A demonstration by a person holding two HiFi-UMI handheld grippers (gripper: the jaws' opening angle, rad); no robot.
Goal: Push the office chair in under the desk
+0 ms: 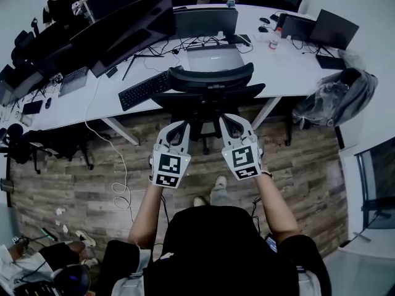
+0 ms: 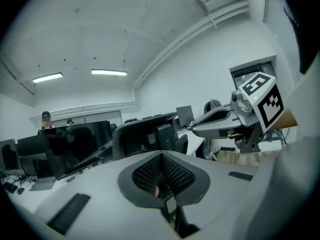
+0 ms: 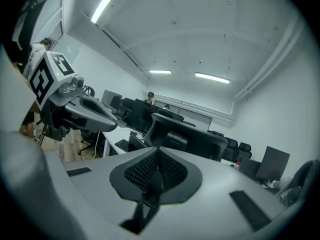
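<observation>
At the near edge of the long white desk [image 1: 290,66], the black mesh-backed office chair [image 1: 208,86] stands with its backrest toward the person and its seat seemingly partly beneath the top, so some pushing probably remains. Just behind that backrest, side by side, hang the left gripper [image 1: 180,126] and the right gripper [image 1: 230,119], apparently not touching it. Each has its jaws pressed together on nothing (closed tips likely make a blunt end for shoving). The square black-and-white markers [image 1: 170,167] on the grippers' cubes carry patterns, not words. No brand or label is legible anywhere.
</observation>
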